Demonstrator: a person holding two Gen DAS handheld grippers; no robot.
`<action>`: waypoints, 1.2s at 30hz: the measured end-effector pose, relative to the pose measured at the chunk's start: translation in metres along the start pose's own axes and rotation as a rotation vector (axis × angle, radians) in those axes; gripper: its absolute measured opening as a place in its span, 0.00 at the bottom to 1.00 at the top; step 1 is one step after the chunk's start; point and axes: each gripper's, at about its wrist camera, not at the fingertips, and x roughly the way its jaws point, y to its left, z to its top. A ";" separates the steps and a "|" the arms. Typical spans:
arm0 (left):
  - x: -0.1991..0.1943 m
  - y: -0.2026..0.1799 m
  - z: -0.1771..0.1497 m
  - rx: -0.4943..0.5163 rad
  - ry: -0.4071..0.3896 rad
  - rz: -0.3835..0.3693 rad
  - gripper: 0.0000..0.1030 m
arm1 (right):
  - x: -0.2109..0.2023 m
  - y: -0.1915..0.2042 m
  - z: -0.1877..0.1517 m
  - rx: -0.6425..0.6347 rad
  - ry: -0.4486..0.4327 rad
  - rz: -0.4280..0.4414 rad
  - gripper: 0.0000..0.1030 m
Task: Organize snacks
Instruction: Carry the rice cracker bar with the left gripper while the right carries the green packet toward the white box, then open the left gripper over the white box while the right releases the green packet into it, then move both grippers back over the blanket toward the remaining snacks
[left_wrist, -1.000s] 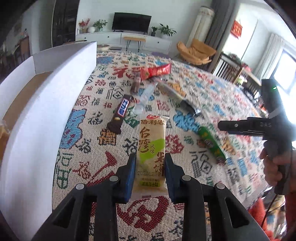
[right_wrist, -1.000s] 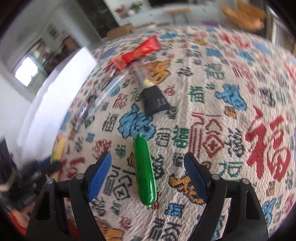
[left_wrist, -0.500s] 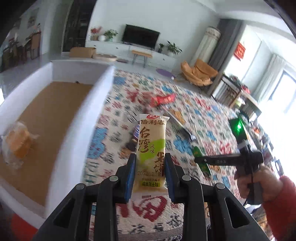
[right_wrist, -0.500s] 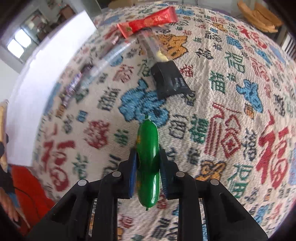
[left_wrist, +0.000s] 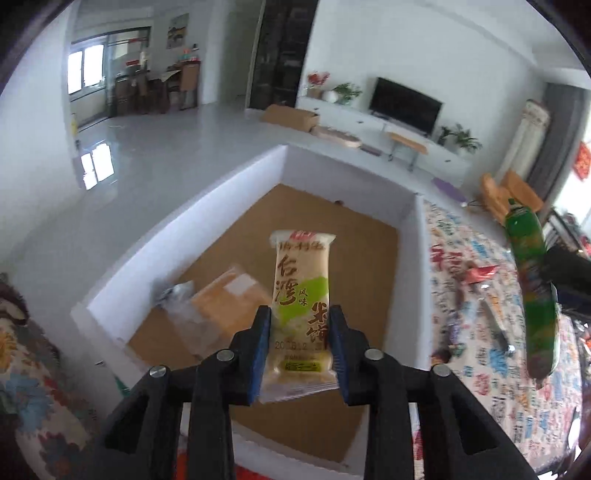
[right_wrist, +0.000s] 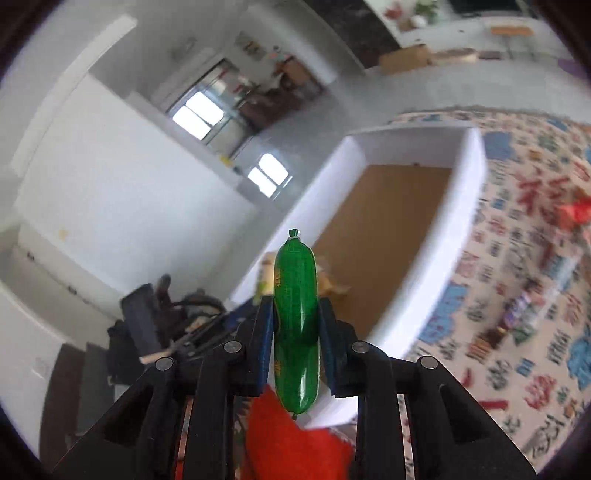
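- Bright living room is spreading out behind everything, with a pale floor, a dark television on a low white cabinet and potted plants, all lying beyond the white box (left_wrist: 236, 184).
- Patterned tablecloth (left_wrist: 495, 373), covered in large red, blue and green Chinese characters, is lying to the right of the box; a few loose snacks, among them a red wrapper (left_wrist: 480, 274), are lying on it near the box wall, too blurred to read.
- That open box, with white walls and a brown cardboard floor, is holding a clear-wrapped orange snack (left_wrist: 225, 299) near its close end.
- Left gripper (left_wrist: 300, 354) is hovering directly above the box floor, jaws closed on the lower half of a rice cracker packet (left_wrist: 301, 291), whose long axis is pointing forward along the fingers toward the far wall. Its beige-and-green wrapper is showing "台湾风味" and "米饼"; the brand line on top is too blurred to read.
- Right gripper (right_wrist: 295, 332) is pinching a green sausage (right_wrist: 295, 325) around its middle, lengthwise along the fingers, near the box's close end, with most of the box floor lying ahead and to the right.
- Judging by this, the left hand is better placed and could release first.
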 end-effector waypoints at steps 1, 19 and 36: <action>0.002 0.003 -0.003 -0.012 0.006 0.027 0.53 | 0.007 0.007 0.000 -0.015 0.004 -0.004 0.37; -0.009 -0.152 -0.076 0.236 0.006 -0.343 0.90 | -0.086 -0.173 -0.096 -0.153 -0.121 -0.755 0.71; 0.104 -0.252 -0.161 0.540 0.112 -0.205 0.90 | -0.120 -0.260 -0.171 0.026 -0.141 -0.872 0.71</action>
